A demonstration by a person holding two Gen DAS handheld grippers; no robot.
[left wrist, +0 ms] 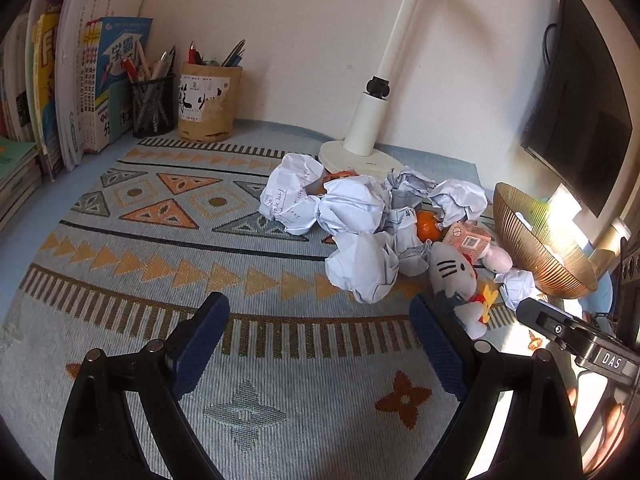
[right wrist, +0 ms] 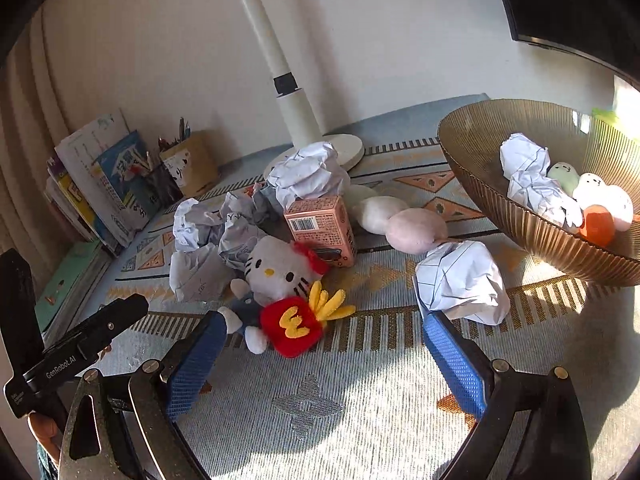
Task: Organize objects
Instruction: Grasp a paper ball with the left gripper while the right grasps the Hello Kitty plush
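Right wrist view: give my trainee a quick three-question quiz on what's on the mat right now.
1. True or false: the amber ribbed bowl is empty.
2. What stands directly behind the Hello Kitty plush? A) pink carton B) lamp base C) pen cup
3. Is anything between the right gripper pads?

Key:
1. False; it holds a crumpled paper ball and small toys.
2. A.
3. No; both pads are open over bare mat, and the nearest loose paper ball lies just beyond the right pad.
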